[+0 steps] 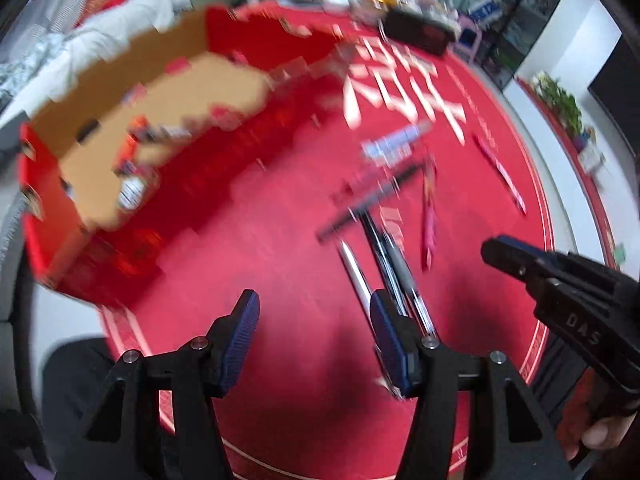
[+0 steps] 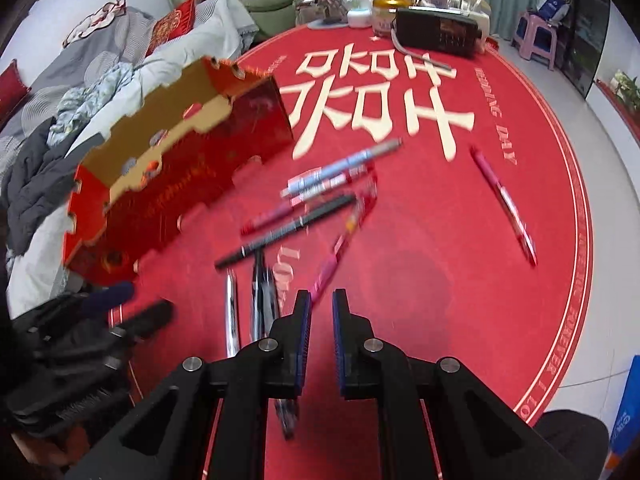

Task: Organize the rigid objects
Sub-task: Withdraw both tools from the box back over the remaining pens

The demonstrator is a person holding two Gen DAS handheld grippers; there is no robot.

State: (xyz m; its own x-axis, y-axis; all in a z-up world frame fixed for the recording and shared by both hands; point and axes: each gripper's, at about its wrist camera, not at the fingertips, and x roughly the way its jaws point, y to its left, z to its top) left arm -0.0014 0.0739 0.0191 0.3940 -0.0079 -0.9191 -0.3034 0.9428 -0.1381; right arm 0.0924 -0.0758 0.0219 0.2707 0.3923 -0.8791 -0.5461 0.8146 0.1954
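Several pens lie scattered on a round red mat (image 2: 440,280): a light blue pen (image 2: 344,164), a black pen (image 2: 288,228), a pink pen (image 2: 336,256), a silver pen (image 2: 231,312) and, apart at the right, a red pen (image 2: 504,208). A red cardboard box (image 1: 52,220) with a brown inside stands at the left and holds a few small items (image 1: 132,160). My left gripper (image 1: 314,308) is open and empty over the mat, with the silver pen (image 1: 356,276) just beyond its right finger. My right gripper (image 2: 322,300) is shut on nothing, near the pink pen's lower end.
A black radio (image 2: 440,32) and jars stand at the mat's far edge, with a pink stool (image 2: 536,36) behind. A sofa heaped with clothes (image 2: 80,100) lies left of the box. White floor surrounds the mat. A blue object (image 2: 628,400) sits at the lower right.
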